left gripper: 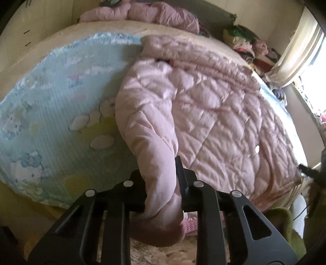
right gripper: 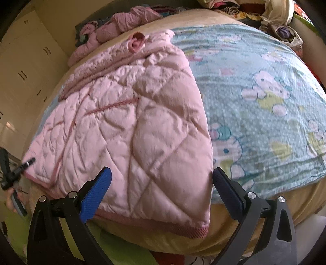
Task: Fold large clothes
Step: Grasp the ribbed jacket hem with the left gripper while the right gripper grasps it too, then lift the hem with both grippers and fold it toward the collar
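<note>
A pink quilted jacket (left gripper: 214, 114) lies spread on the bed over a light blue cartoon blanket (left gripper: 61, 97). My left gripper (left gripper: 161, 179) is shut on the jacket's sleeve (left gripper: 154, 155), which hangs over the bed's near edge with its ribbed cuff below the fingers. In the right wrist view the jacket (right gripper: 132, 132) lies flat with its ribbed hem at the near edge. My right gripper (right gripper: 163, 183) is open just above the jacket's near corner, with the blue-padded fingers (right gripper: 95, 195) on either side of it, holding nothing. The blanket (right gripper: 264, 91) shows to the right.
More pink clothes (left gripper: 142, 12) are heaped at the far end of the bed. A pile of mixed clothes (left gripper: 248, 46) sits by the curtain (left gripper: 299, 46). Cream wardrobe doors (right gripper: 22, 67) stand beside the bed. The left gripper's tip (right gripper: 26, 163) shows at the jacket's left corner.
</note>
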`<state>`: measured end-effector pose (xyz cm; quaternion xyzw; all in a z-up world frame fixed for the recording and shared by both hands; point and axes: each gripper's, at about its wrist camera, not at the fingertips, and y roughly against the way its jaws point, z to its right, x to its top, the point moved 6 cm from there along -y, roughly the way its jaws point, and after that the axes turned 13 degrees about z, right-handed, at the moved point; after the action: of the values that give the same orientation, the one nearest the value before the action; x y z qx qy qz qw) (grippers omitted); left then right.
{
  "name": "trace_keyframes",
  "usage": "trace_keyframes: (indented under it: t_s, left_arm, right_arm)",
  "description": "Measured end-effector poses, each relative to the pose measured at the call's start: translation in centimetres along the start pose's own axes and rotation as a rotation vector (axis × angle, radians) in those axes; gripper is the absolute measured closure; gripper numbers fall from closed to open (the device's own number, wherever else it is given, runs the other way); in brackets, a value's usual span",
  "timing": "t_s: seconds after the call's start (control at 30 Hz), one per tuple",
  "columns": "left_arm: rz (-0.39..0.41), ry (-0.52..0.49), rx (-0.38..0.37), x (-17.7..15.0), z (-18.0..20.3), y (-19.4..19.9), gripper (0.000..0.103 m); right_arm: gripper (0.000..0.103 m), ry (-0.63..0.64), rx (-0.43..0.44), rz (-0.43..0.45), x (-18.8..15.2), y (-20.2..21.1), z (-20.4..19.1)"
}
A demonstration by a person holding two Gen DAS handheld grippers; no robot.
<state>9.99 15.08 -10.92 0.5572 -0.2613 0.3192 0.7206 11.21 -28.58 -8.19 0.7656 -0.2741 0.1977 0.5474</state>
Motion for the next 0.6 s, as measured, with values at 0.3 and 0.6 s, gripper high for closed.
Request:
trace_keyframes:
  t_s: [0.3,0.6]
  left_arm:
    - [-0.029,0.014,0.007,-0.5,-0.4,-0.6,0.086]
    - [-0.068,0.021,0.041,-2.2,-1.7,-1.5,0.062]
  right_arm:
    - [0.022,-0.059,0.082,-0.063,-2.8,-0.4,1.0]
    - [0.060,-0.050,0.137,-0.045,-2.9,1.2,0.9]
